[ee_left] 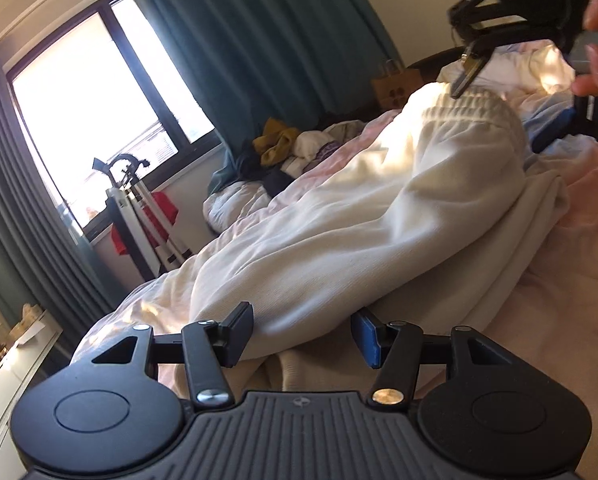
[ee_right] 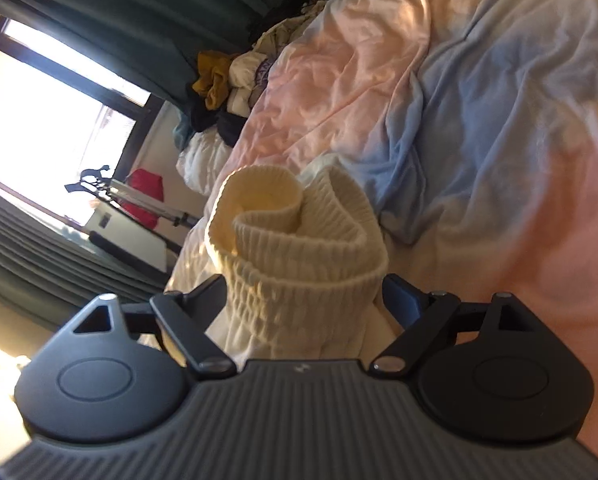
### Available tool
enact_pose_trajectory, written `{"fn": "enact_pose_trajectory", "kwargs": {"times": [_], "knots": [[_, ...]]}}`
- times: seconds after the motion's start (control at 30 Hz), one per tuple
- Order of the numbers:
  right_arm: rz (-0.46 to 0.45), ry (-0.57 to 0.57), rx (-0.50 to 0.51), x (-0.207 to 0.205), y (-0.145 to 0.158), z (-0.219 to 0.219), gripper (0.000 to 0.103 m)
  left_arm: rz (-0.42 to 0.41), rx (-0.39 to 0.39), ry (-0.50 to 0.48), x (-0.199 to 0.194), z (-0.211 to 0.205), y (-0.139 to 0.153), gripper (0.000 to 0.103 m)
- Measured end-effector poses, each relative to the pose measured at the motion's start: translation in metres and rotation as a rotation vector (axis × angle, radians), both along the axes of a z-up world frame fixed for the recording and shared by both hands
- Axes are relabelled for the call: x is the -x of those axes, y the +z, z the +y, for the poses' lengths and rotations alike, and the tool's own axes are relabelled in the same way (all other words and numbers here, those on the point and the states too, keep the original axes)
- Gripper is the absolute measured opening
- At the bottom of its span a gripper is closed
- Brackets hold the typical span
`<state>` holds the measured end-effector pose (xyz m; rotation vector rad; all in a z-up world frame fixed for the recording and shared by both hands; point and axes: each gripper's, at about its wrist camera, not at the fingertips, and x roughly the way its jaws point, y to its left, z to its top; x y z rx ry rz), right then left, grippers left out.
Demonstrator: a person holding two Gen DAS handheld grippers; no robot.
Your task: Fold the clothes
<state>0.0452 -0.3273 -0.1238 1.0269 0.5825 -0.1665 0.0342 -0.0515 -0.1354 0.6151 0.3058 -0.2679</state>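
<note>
Cream sweatpants [ee_left: 339, 216] lie stretched across the bed, with the ribbed waistband [ee_left: 471, 108] at the far end. My left gripper [ee_left: 303, 332] is open, its fingers on either side of the near end of the pants, low over the bed. My right gripper [ee_left: 465, 76] shows in the left wrist view at the top right, above the waistband. In the right wrist view the right gripper [ee_right: 303, 300] stands with its jaws wide on both sides of the bunched waistband [ee_right: 295, 232]; I cannot tell whether the pads press it.
A pink and blue duvet [ee_right: 479, 92] covers the bed. A pile of clothes [ee_left: 291, 148] lies at the bed's far side by the green curtain [ee_left: 259, 40]. A tripod [ee_left: 139, 208] stands below the window. A white dresser [ee_left: 3, 368] is at the left.
</note>
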Motion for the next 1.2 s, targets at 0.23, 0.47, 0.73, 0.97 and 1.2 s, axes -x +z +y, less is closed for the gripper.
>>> {"fn": "enact_pose_trajectory", "kwargs": {"times": [0.23,0.47,0.73,0.97,1.2], "knots": [[-0.015,0.019,-0.081,-0.006,-0.014,0.005,0.087,0.043,0.073,0.089,-0.011,0.001,0.006,0.057],[0.0,0.062,0.04,-0.019,-0.011,0.023,0.088,0.066,0.126,0.108,-0.014,0.004,0.019,0.027],[-0.066,0.004,0.028,-0.009,-0.006,0.013,0.054,0.045,0.181,0.067,0.006,0.006,0.049,0.006],[-0.082,-0.044,0.078,-0.002,0.0,0.011,0.046,0.123,0.183,0.006,0.026,0.004,0.053,0.006],[-0.02,-0.003,0.039,-0.002,-0.012,0.007,0.053,0.216,0.268,-0.008,0.015,0.018,0.047,0.019]]}}
